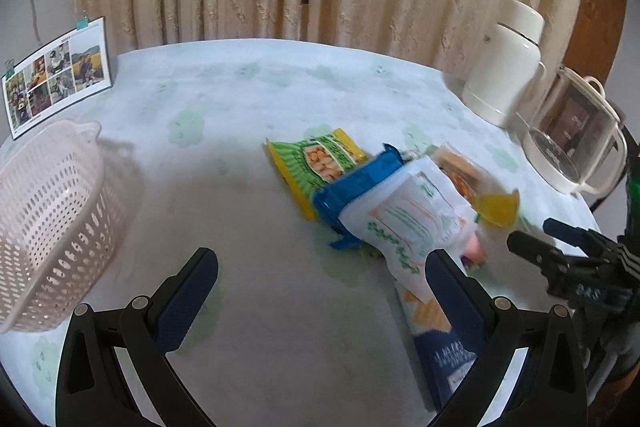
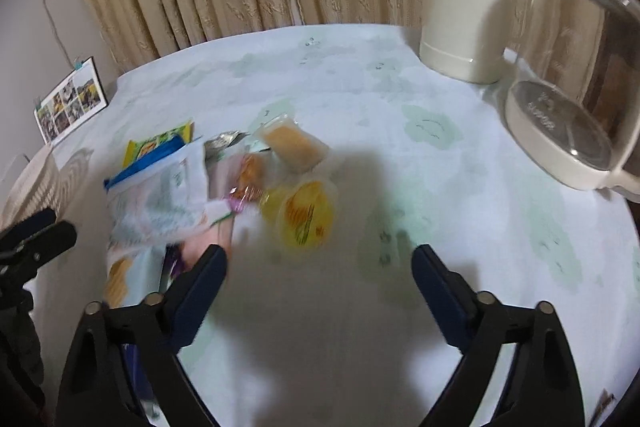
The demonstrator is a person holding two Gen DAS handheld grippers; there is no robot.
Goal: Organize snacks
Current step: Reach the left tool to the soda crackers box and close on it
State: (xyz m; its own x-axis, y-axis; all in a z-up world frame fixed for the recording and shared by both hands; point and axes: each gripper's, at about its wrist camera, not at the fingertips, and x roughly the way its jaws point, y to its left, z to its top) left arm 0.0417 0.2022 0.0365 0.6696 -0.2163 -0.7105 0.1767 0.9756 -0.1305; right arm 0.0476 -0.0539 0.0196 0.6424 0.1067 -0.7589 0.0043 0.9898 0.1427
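Snacks: a loose heap of packets on the desk (image 1: 256,99), right of middle in the left wrist view; none is in the basket, so the sorting looks barely begun
Basket: pink perforated basket (image 1: 52,211) at the left edge of the desk, well apart from the heap; it appears empty, and is probably the place meant for the packets
Left gripper: left gripper (image 1: 320,291) spread wide and holding nothing; its right finger overlaps the white packet (image 1: 408,223), though I cannot tell if they touch; likely lined up to take it
Heap, left to right: green and yellow packet (image 1: 316,163) lying flat, partly under the blue packet (image 1: 356,187); the white packet on top; yellow jelly cup (image 2: 306,213) on its side at the right edge
Right gripper: right gripper (image 2: 320,267) wide and empty, just short of the jelly cup; likely its pick
Far right: white flask (image 2: 466,3) and clear kettle (image 2: 576,99), clear of the heap
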